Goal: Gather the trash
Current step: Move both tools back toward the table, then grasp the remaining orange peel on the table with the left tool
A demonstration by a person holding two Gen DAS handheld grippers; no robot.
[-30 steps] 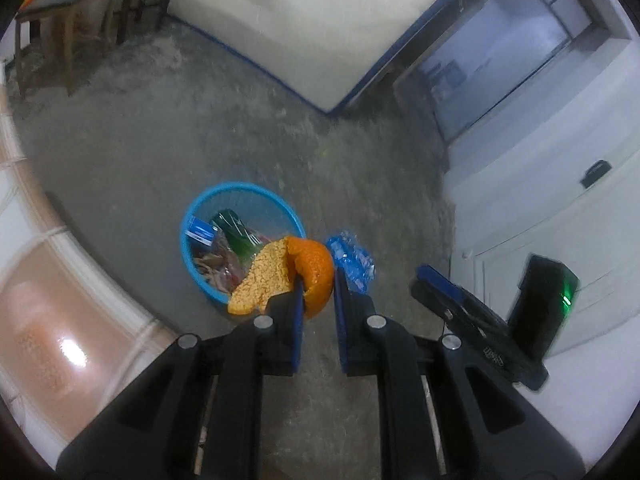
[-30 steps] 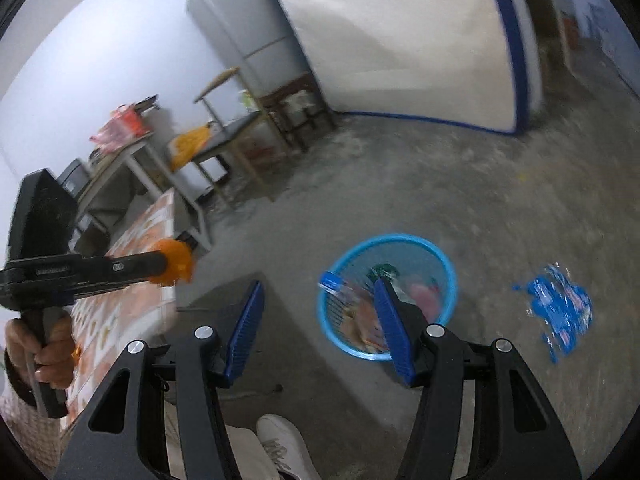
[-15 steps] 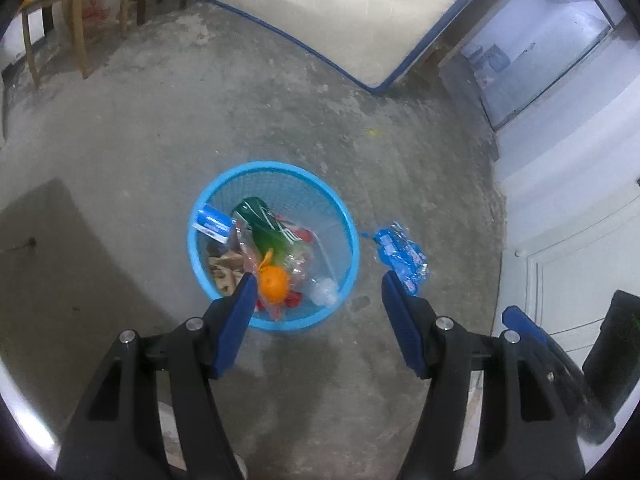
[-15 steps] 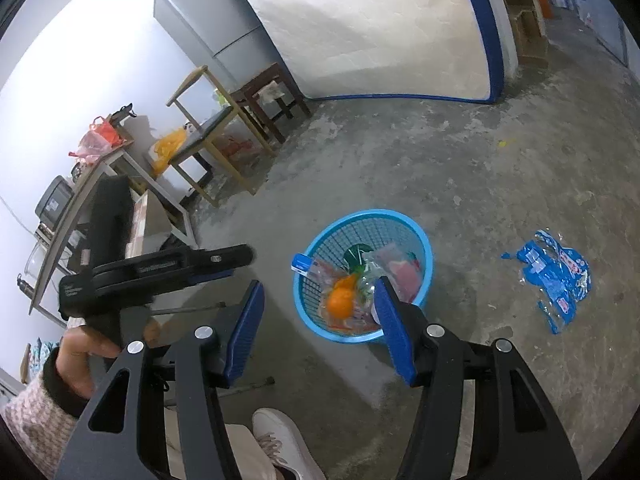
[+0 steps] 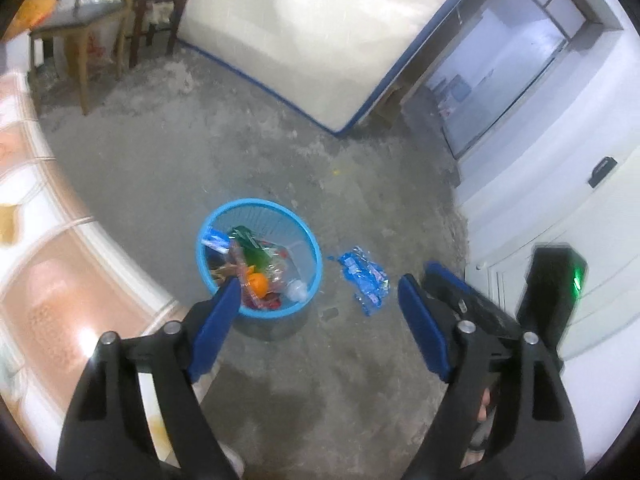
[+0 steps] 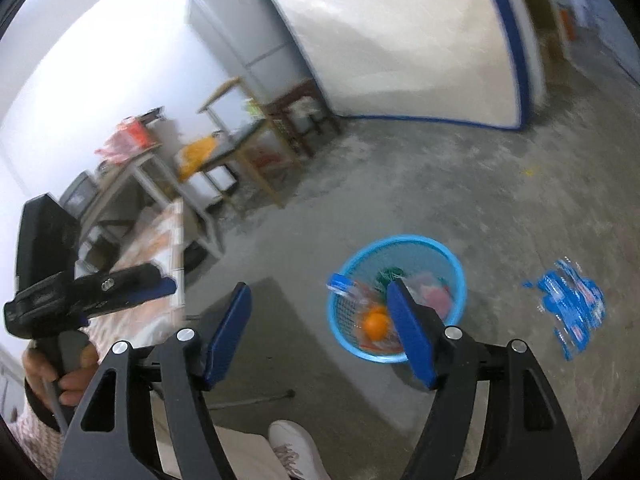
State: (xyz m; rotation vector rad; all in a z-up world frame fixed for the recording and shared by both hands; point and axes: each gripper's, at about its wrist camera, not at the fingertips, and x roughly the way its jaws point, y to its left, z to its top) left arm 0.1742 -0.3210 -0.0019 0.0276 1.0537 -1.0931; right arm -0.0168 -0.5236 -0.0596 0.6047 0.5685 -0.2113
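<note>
A blue mesh bin (image 5: 312, 268) stands on the concrete floor, with an orange peel (image 5: 257, 283) and several wrappers inside. It also shows in the right wrist view (image 6: 456, 268), with the peel (image 6: 375, 324) inside. A blue plastic wrapper (image 5: 365, 276) lies on the floor right of the bin; it shows too in the right wrist view (image 6: 570, 306). My left gripper (image 5: 320, 292) is open and empty, high above the floor near the bin. My right gripper (image 6: 320, 300) is open and empty, also raised.
A table with a patterned orange cloth (image 5: 36, 264) runs along the left. Wooden stools and tables (image 6: 256, 136) stand by the far wall beside a grey fridge (image 6: 244, 28). A white mattress with blue edging (image 5: 304, 28) leans on the wall. A white door (image 5: 560, 208) is at the right.
My left gripper opened and dropped the orange peel into the bin, then pulled back and up. My right gripper stayed open and shifted slightly.
</note>
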